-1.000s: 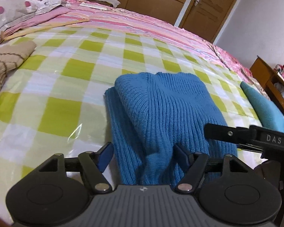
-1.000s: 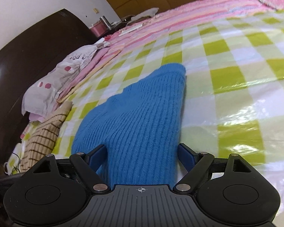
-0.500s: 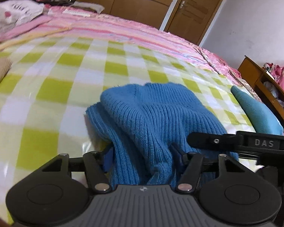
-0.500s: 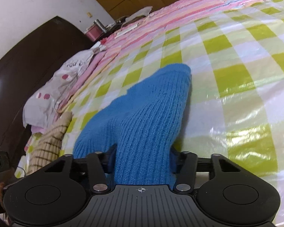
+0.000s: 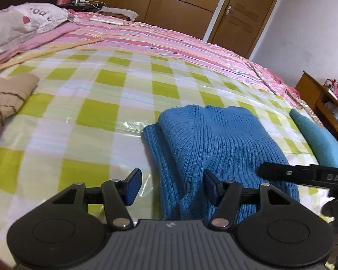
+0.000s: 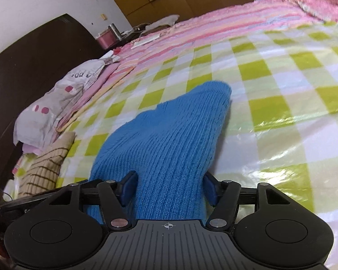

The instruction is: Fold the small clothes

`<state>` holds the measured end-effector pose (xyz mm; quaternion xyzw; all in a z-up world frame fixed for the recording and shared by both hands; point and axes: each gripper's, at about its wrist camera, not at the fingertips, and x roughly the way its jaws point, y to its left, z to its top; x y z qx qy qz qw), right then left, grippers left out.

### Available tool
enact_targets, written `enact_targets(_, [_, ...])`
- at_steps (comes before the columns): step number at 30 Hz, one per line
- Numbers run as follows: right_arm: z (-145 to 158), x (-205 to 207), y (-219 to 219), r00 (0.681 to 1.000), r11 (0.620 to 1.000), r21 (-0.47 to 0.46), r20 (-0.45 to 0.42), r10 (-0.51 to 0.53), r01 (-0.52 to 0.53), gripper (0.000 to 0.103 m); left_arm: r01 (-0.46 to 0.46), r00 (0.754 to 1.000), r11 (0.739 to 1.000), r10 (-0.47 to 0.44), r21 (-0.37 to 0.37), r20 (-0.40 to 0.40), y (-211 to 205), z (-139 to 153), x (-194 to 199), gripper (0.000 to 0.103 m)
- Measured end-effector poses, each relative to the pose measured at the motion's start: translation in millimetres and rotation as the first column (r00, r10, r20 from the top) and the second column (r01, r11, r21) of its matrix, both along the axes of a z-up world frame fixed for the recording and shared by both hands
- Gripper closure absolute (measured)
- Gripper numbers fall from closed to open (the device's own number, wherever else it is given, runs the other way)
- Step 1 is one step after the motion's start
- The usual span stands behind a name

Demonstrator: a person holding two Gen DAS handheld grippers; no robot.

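A blue ribbed knit garment (image 5: 214,144) lies folded on the green-and-white checked sheet (image 5: 97,112). My left gripper (image 5: 171,186) is open at its near left edge, with the cloth between the jaws but not pinched. My right gripper (image 6: 169,186) is open around the garment's (image 6: 169,139) near end, its blue pads beside the cloth. The right gripper's finger (image 5: 304,173) shows at the right of the left wrist view.
A beige striped knit (image 5: 4,99) lies at the left. A teal folded cloth (image 5: 320,139) lies at the right edge of the bed. Pillows (image 5: 22,22) and a pink striped cover (image 5: 157,42) lie behind. A wooden shelf (image 5: 322,103) stands at the right.
Both grippers closed on the blue garment half a second ago and have opened again. The garment has been set down and lies flatter on the sheet.
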<state>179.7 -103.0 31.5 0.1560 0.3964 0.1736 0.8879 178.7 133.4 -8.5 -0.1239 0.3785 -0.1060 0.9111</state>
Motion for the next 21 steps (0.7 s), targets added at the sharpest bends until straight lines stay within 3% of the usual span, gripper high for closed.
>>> enact_targets(6, [7.3,-15.0,6.0,0.999,0.995,-0.095,0.044,0.020,-0.016,0.041,-0.033,0.999,0.998,0.033,0.057,-0.004,-7.4,8.3,-11.6,0.038])
enact_targets(9, [-0.9,-16.9,14.2,1.000,0.988,-0.152,0.012,0.020,-0.018,0.038,-0.048,0.998,0.991,0.051,0.126,-0.021,-13.7,7.6,-16.3,0.037])
enact_targets(13, [11.6,-33.8,14.6,0.999,0.988,-0.152,0.036,0.013,-0.008,0.038,-0.077,0.996,0.990,0.082,0.119,-0.036,-13.2,10.1,-29.1,0.037])
enact_targets(21, [22.9,-92.1,25.6,0.996,0.980,-0.198,0.080,0.041,-0.025,0.038,-0.095,0.993,0.978,0.106,0.185,-0.049,-28.5,13.1,-68.7,0.036])
